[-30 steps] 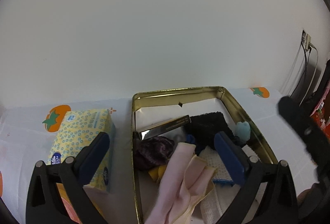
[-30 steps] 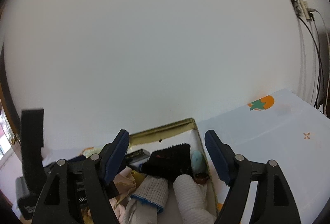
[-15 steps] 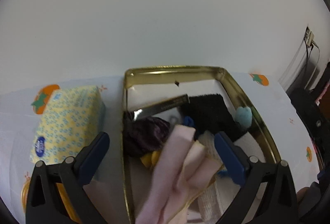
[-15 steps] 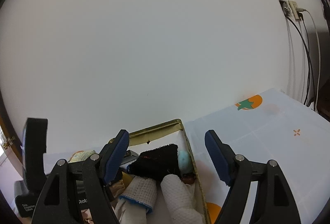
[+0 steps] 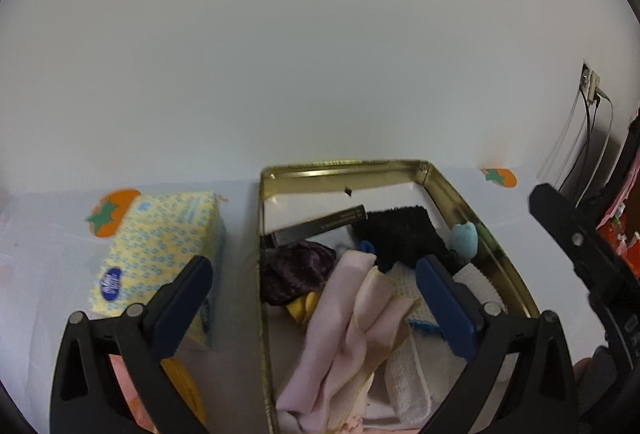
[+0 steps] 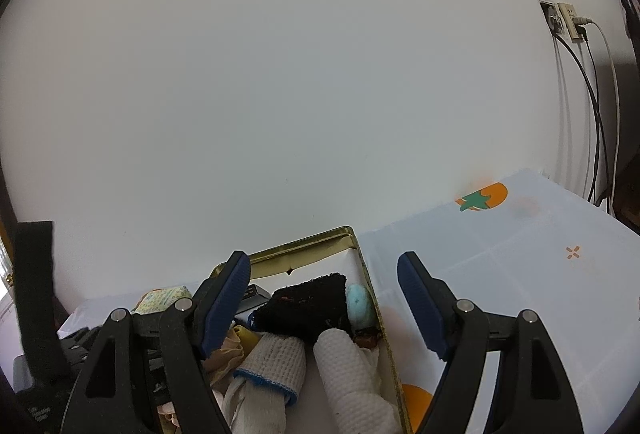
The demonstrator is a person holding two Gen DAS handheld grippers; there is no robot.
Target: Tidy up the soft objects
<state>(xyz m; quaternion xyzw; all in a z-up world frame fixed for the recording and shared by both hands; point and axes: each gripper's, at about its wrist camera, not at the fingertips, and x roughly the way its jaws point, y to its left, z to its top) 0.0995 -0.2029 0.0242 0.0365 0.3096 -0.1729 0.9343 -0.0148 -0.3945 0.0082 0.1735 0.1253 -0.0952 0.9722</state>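
Observation:
A gold tin (image 5: 492,246) holds soft things: a pink cloth (image 5: 344,318), a dark purple velvet piece (image 5: 296,266), a black fuzzy cloth (image 5: 400,234), a small teal plush (image 5: 464,238) and white knit cloths (image 5: 404,378). My left gripper (image 5: 316,294) is open and empty above the tin's near left part. My right gripper (image 6: 324,294) is open and empty above the tin's right rim (image 6: 372,310). There the black cloth (image 6: 308,306), teal plush (image 6: 360,304) and white rolled cloths (image 6: 348,366) show.
A yellow tissue box (image 5: 160,250) lies left of the tin on a white tablecloth (image 6: 500,274) with orange persimmon prints. A wall stands close behind the tin. A socket with cables (image 6: 568,22) is at the right. An orange thing (image 5: 184,386) lies near the left gripper.
The left gripper's view dipped toward the tin and came back up. The right gripper drifted slightly. Both stayed open and nothing in the tin moved.

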